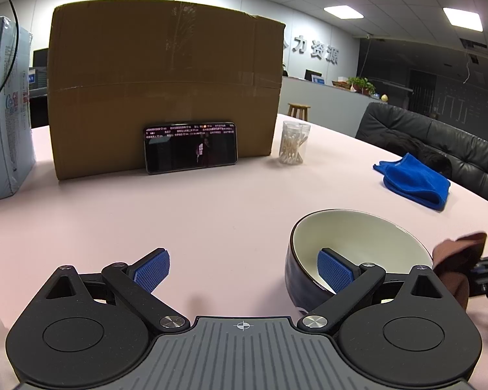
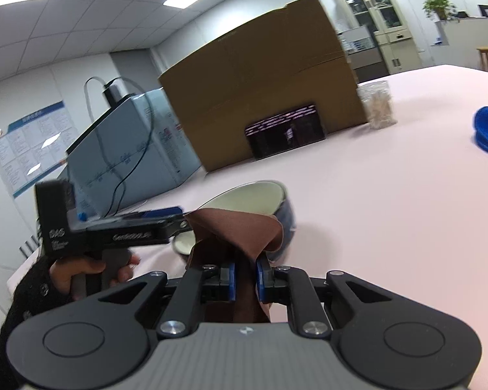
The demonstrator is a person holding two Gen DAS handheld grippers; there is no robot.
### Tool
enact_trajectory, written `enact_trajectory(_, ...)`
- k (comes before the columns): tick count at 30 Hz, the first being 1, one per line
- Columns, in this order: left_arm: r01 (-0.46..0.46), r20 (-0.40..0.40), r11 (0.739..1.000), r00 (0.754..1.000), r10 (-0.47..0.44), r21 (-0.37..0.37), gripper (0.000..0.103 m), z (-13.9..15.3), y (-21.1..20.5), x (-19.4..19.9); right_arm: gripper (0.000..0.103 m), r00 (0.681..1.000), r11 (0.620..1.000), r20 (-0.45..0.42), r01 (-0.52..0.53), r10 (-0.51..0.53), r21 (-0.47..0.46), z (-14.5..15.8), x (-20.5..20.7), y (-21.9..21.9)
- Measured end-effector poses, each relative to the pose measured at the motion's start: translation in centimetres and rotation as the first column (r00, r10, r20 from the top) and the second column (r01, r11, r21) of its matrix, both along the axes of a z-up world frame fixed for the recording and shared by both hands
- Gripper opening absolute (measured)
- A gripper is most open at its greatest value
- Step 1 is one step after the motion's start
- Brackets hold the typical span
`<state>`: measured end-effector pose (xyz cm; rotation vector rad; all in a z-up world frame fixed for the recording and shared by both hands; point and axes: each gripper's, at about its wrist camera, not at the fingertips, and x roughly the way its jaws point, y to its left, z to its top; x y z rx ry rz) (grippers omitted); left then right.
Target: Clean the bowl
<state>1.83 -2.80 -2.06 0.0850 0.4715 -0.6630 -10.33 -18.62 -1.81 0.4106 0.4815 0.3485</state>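
Observation:
A bowl (image 1: pixel 358 243), dark blue outside and cream inside, stands on the pink table (image 1: pixel 211 214). My left gripper (image 1: pixel 244 271) is open wide; its right finger (image 1: pixel 335 273) reaches inside the bowl and its left finger lies outside over the table. My right gripper (image 2: pixel 245 281) is shut on a brown cloth (image 2: pixel 240 237) and holds it right beside the bowl (image 2: pixel 263 195). The brown cloth also shows in the left wrist view (image 1: pixel 458 260) at the bowl's right rim. The left gripper appears in the right wrist view (image 2: pixel 120 227), held by a hand.
A big cardboard box (image 1: pixel 166 81) stands at the back with a phone (image 1: pixel 190 146) leaning on it. A jar of cotton swabs (image 1: pixel 292 143) stands right of it. A blue cloth (image 1: pixel 413 180) lies at the table's right edge. A pale blue carton (image 1: pixel 3 107) stands at left.

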Motion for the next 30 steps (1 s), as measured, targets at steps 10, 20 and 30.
enact_trajectory(10, 0.0, 0.001, 1.0, 1.0, 0.0, -0.001, 0.099, 0.0, -0.1, -0.2, 0.015, 0.993, 0.992, -0.002, -0.12, 0.12, 0.031, 0.0, 1.0, 2.4)
enact_trajectory(20, 0.001, -0.004, 1.0, 1.0, -0.001, -0.004, 0.099, 0.1, 0.0, 0.0, 0.015, 1.0, 1.0, -0.001, -0.008, 0.008, -0.01, 0.5, -0.1, 0.2)
enact_trajectory(30, 0.003, -0.004, 1.0, 1.0, -0.003, -0.004, 0.099, 0.2, 0.1, 0.0, 0.015, 0.996, 0.995, 0.018, 0.091, -0.09, -0.045, 0.6, 0.1, -1.4)
